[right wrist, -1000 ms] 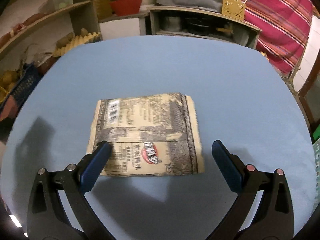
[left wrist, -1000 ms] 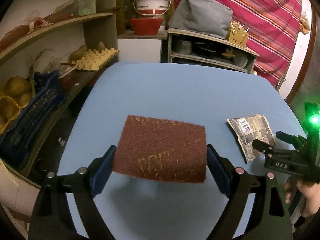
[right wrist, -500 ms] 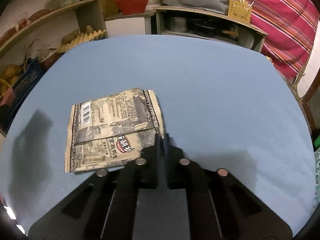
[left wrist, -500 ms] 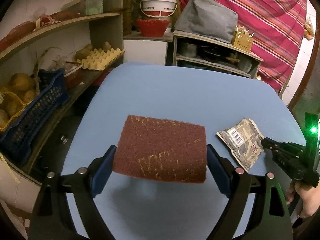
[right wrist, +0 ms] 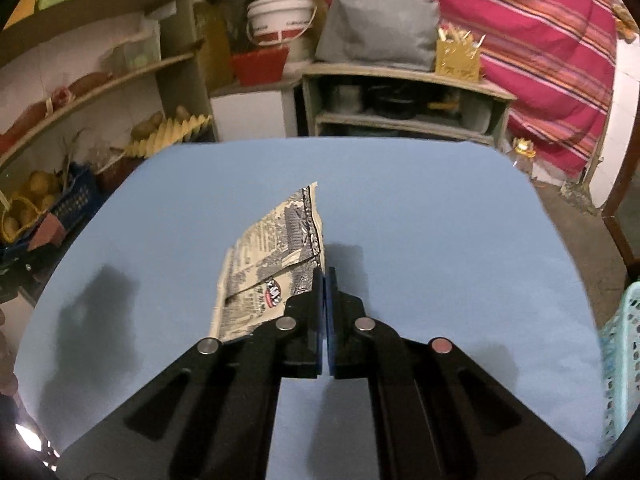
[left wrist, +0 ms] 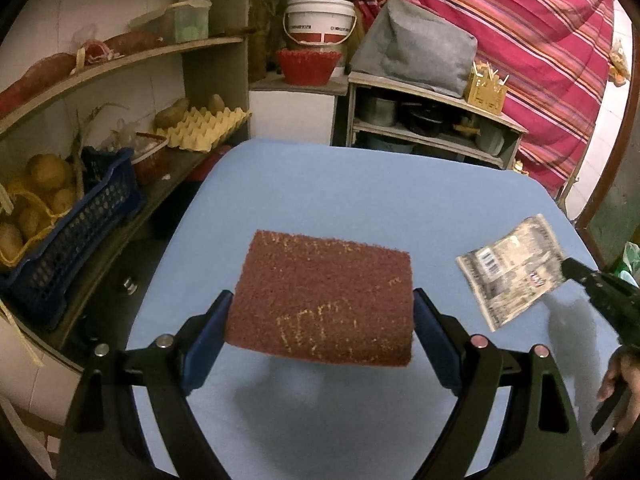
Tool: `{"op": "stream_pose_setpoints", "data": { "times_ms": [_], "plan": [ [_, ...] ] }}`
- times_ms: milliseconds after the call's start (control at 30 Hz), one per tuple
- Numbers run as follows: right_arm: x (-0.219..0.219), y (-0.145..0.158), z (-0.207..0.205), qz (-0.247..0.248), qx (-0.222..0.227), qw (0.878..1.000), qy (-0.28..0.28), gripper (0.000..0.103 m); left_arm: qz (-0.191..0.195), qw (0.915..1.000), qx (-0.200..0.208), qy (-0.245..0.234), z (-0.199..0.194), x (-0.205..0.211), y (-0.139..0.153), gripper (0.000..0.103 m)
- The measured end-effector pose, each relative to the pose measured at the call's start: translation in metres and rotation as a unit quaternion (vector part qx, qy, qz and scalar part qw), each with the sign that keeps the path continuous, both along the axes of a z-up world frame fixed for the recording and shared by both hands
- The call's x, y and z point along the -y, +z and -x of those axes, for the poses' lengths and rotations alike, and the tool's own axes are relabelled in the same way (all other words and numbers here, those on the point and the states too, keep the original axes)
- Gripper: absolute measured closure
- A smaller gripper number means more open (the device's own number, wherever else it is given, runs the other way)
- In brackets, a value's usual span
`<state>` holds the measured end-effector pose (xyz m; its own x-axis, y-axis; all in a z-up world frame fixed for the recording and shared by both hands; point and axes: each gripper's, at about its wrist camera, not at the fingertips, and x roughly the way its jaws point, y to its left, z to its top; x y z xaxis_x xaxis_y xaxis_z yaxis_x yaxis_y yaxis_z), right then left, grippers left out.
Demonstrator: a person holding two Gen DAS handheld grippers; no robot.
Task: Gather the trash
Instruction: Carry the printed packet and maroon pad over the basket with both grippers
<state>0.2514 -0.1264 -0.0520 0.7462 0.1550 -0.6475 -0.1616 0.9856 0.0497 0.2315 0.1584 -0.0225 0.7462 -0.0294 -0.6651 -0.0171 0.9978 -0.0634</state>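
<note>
A dark red scouring pad (left wrist: 324, 298) hangs above the blue table (left wrist: 360, 184), clamped by its two sides between the blue pads of my left gripper (left wrist: 322, 332). A flat beige printed snack wrapper (right wrist: 276, 256) is pinched at one edge by my right gripper (right wrist: 323, 280), whose jaws are pressed together on it. The wrapper is lifted off the table and tilts up to the left. In the left wrist view the same wrapper (left wrist: 514, 270) hangs at the right, held by the right gripper's tips (left wrist: 570, 266), with a hand (left wrist: 618, 380) below.
Shelves on the left carry a blue crate (left wrist: 68, 240) of potatoes and a yellow egg tray (left wrist: 202, 130). Beyond the table's far edge stand a low shelf unit (left wrist: 432, 120), a white bucket (left wrist: 320, 20) and a striped red cloth (left wrist: 540, 40). A light teal basket (right wrist: 622, 360) sits at the table's right edge.
My right gripper went from open around the wrapper to shut on its edge, then lifted it off the table. The left gripper kept its hold on the pad and stayed in place.
</note>
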Motion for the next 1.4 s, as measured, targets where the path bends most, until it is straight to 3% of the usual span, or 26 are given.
{"op": "stream_pose_setpoints", "data": {
  "times_ms": [267, 833, 1133, 1400],
  "plan": [
    [0.055, 0.028, 0.023, -0.006, 0.034, 0.999, -0.033, 0.101, 0.004, 0.9997, 0.02, -0.014, -0.003, 0.042, 0.015, 0.017],
    [0.176, 0.058, 0.077, -0.015, 0.069, 0.992, -0.103, 0.101, 0.01, 0.995, 0.037, -0.093, -0.016, 0.189, 0.019, 0.017],
    [0.252, 0.067, 0.116, -0.01, 0.084, 0.982, -0.166, 0.101, 0.011, 0.9897, 0.053, -0.133, -0.013, 0.254, 0.027, 0.017],
    [0.319, 0.067, 0.153, 0.008, 0.088, 0.968, -0.234, 0.101, -0.006, 0.9797, 0.076, -0.185, 0.003, 0.333, 0.034, 0.017]
  ]
}}
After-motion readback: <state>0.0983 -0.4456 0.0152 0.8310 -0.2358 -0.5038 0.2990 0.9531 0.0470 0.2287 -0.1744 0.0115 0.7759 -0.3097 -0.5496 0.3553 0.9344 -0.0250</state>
